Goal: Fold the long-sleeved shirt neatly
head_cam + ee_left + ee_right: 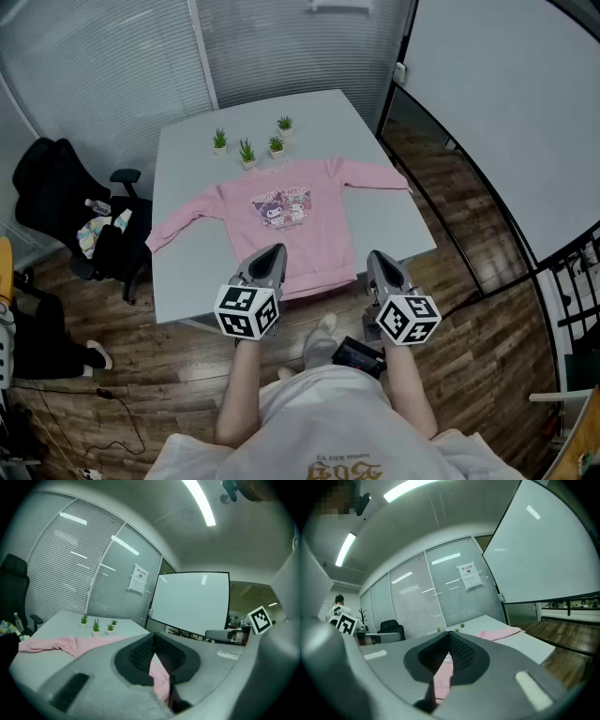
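At centre frame, a pink long-sleeved shirt (281,220) lies spread on the tabletop (187,272); below it, left claw (276,250) and right claw (376,256) hover, jaws together.

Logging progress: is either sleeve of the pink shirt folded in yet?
No, the pink shirt lies flat on the table with both sleeves stretched out sideways.

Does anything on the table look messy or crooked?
Nothing really. The pink shirt lies flat and face up on the table. Only the sleeve near the black chair is a bit rumpled. The four little plants stand upright.
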Demonstrator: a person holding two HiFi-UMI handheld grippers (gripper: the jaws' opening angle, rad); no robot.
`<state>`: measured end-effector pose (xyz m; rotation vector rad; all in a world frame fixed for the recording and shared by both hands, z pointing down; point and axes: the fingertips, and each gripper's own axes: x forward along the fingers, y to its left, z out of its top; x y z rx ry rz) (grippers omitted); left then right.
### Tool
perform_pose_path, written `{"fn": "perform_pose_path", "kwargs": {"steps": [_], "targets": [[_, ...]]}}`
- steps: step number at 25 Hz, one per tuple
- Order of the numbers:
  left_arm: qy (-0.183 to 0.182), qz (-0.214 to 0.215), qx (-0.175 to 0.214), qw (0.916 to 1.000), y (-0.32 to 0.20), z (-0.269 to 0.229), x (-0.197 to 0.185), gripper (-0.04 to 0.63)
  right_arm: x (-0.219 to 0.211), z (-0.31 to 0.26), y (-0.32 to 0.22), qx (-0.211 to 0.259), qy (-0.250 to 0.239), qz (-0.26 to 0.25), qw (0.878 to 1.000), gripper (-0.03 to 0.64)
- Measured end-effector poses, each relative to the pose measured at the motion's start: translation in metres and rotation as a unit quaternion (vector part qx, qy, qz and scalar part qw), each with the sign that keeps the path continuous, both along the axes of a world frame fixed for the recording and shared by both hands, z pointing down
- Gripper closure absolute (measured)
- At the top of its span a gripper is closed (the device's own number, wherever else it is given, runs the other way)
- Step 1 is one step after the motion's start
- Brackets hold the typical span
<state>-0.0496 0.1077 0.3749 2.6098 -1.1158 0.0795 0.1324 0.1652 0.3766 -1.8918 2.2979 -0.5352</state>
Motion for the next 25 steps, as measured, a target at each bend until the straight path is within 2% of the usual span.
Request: {"fn": "perform_pose_path", "kwargs": {"steps": [4, 10, 11, 12, 13, 14, 18, 22, 25], "targets": [[-0.006, 0.005, -0.003, 1.0, 0.004, 0.001, 0.004, 0.589, 0.004, -0.003, 0.004, 0.001, -0.005, 0.004, 1.0, 0.604], [0.0, 0.021, -0.032, 0.9993, 0.006, 0.012, 0.012, 0.589, 0.015, 0.0, 0.005, 0.004, -0.013, 0.02, 1.0, 0.604], [0.009, 0.032, -0.039, 0.9987, 0.007, 0.013, 0.016, 0.547, 0.016, 0.002, 0.005, 0.002, -0.023, 0.019, 1.0, 0.606], [0.02, 0.046, -0.047, 0.9977, 0.008, 0.015, 0.021, 0.394, 0.016, 0.004, 0.004, -0.004, -0.039, 0.01, 0.999, 0.566], [0.028, 0.058, -0.055, 0.9964, 0.009, 0.016, 0.026, 0.249, 0.015, 0.007, 0.003, -0.011, -0.056, -0.002, 0.998, 0.43], [0.031, 0.066, -0.059, 0.9956, 0.01, 0.017, 0.03, 0.207, 0.014, 0.009, 0.002, -0.017, -0.07, -0.01, 0.997, 0.383], [0.004, 0.086, -0.04, 0.9954, 0.015, 0.019, 0.041, 0.226, 0.021, 0.01, 0.005, -0.024, -0.076, -0.006, 0.997, 0.364], [-0.015, 0.099, -0.044, 0.994, 0.017, 0.023, 0.052, 0.23, 0.029, 0.008, 0.012, -0.024, -0.082, 0.006, 0.996, 0.356], [-0.016, 0.11, -0.043, 0.9929, 0.021, 0.023, 0.059, 0.23, 0.036, 0.008, 0.019, -0.025, -0.083, 0.019, 0.996, 0.356]]}}
